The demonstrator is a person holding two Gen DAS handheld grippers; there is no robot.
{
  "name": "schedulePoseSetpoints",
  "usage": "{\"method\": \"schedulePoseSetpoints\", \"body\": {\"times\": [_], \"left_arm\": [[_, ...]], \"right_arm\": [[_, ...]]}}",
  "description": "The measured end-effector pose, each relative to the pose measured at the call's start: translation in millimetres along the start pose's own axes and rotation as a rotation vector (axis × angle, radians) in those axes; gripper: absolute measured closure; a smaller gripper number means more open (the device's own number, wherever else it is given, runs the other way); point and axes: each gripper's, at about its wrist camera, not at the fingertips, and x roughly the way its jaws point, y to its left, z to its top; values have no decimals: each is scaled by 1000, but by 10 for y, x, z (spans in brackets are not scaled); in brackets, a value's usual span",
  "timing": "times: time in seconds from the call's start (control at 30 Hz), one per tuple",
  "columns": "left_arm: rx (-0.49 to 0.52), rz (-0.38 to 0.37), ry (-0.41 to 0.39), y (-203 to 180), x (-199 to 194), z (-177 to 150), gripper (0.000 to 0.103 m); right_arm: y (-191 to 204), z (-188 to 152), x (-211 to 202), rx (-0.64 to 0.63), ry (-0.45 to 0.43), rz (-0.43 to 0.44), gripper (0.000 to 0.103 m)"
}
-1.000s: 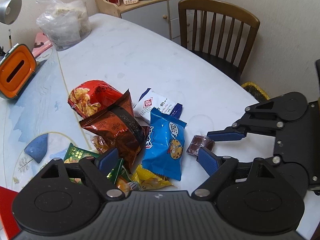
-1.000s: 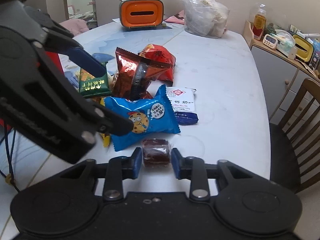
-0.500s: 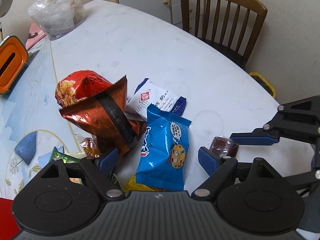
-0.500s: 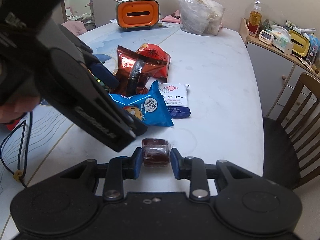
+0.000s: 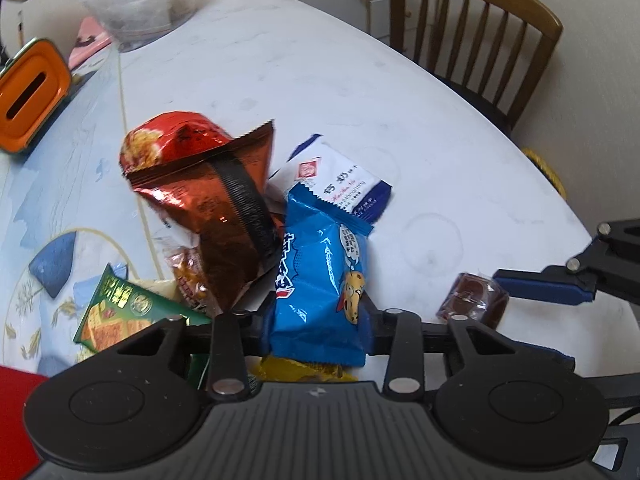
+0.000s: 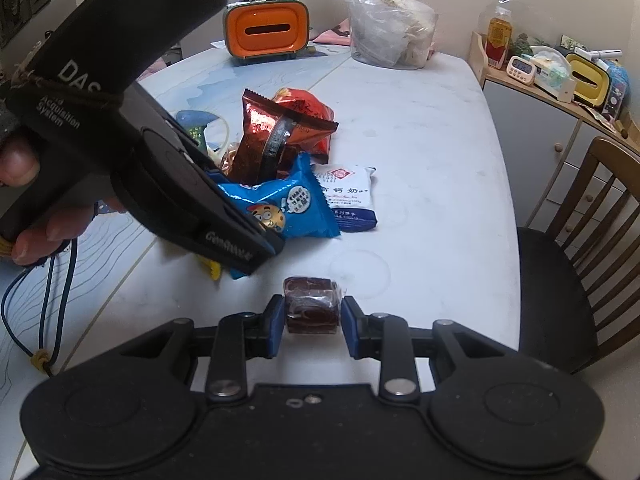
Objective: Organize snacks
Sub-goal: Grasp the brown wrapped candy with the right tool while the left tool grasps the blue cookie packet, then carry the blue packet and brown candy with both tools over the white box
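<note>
On white bench (image 5: 340,80), near its front edge: heap of snack packets. Left gripper (image 5: 318,322), jaws just closing, now pinching lower end of blue cookie packet (image 5: 320,276); packet rising from between them, leaning over white-and-navy milk biscuit packet (image 5: 340,178). Just left of blue packet: brown foil bag (image 5: 224,208), propped against red crisp bag (image 5: 168,140). Further left, low down: green packet (image 5: 116,312); yellow wrapper (image 5: 296,370) peeking from under blue packet. Right gripper (image 6: 312,322), jaws narrow, pinching small brown wrapped cake (image 6: 311,308) at both sides, just above or on bench surface, cannot tell which. Hand (image 6: 24,200) gripping left gripper's handle. At far end of bench: orange holder (image 6: 266,30), clear plastic bag (image 6: 390,30). Beside bench: wooden chair (image 5: 476,28), grey cabinet (image 6: 536,128).
</note>
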Motion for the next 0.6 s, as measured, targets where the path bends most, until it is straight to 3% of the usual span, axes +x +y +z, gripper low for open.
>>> {"method": "schedulePoseSetpoints", "body": {"times": [0.2,0.6], "left_arm": [[-86,-35,-25,128,-220,-66,67],[-232,-82,-118,466,-1022,-434,67]], "right_arm": [[11,36,-156,35,-23,-13,75],[263,231,-630,43,-72,-2,75]]}}
